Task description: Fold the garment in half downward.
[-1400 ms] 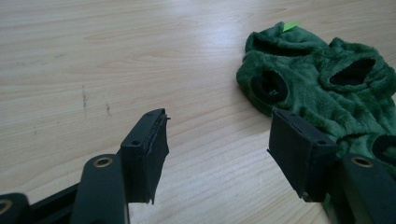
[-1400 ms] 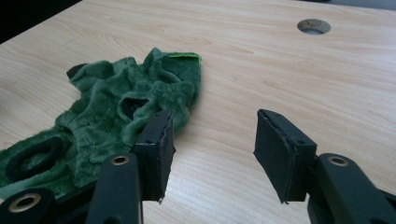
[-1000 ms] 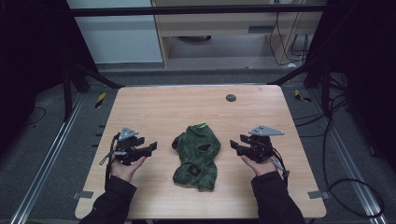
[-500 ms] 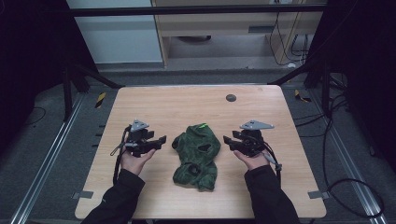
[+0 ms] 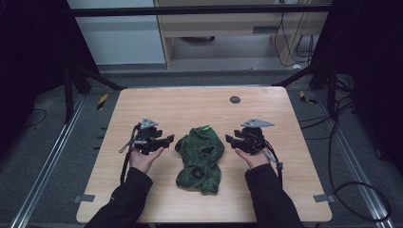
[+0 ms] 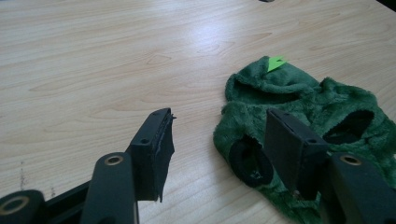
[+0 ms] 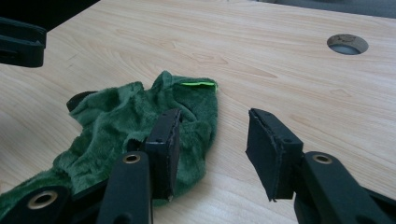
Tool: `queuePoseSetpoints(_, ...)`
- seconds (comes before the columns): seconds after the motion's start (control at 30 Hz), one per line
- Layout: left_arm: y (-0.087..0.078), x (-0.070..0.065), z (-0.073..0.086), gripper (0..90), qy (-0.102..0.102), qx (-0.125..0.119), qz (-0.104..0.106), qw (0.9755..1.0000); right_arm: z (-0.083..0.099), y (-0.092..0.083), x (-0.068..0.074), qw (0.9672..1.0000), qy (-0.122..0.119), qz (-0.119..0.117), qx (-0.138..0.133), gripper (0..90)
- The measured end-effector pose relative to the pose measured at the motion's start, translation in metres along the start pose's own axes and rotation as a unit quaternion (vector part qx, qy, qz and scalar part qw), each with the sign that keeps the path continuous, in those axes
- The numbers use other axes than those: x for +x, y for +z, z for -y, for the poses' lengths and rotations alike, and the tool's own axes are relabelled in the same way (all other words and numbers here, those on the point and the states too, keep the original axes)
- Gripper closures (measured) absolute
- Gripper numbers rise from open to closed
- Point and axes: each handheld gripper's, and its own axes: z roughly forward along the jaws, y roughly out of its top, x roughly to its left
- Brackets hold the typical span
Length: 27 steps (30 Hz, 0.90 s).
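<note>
A crumpled dark green fleece garment (image 5: 199,159) with a bright green tag lies in the middle of the wooden table (image 5: 190,102). My left gripper (image 5: 167,140) hovers just left of it, open, jaws pointing at the cloth. In the left gripper view (image 6: 219,121) the garment (image 6: 327,102) lies just past the right jaw, with nothing gripped. My right gripper (image 5: 231,139) sits just right of the garment, open; its jaws have just been closing a little with nothing between them. The right gripper view (image 7: 215,116) shows the garment (image 7: 126,121) behind the left jaw.
A round cable hole (image 5: 235,99) sits at the far middle of the table, also seen as the hole (image 7: 347,44) in the right gripper view. Dark frame posts stand around the table. Cables trail from both grippers toward the person's sleeves.
Both hands have moved inward toward the green garment and a little farther from the person. The garment has not moved.
</note>
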Motion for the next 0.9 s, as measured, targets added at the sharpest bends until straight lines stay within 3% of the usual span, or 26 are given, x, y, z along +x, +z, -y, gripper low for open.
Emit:
queuePoseSetpoints(0.43, 0.020, -0.001, -0.002, 43.8, -0.005, 0.009, 0.011, 0.9999, -0.006, 0.023, 0.000, 0.9999, -0.001, 0.003, 0.014, 55.5)
queuePoseSetpoints(0.73, 0.032, -0.004, -0.007, 45.3, 0.003, 0.017, 0.004, 0.9998, -0.005, 0.036, -0.001, 0.9998, 0.004, 0.004, 0.019, 57.0)
queuePoseSetpoints(0.9, 0.044, -0.008, -0.013, 46.4, 0.018, 0.025, 0.000, 0.9995, -0.003, 0.042, -0.004, 0.9997, 0.008, 0.005, 0.022, 57.2)
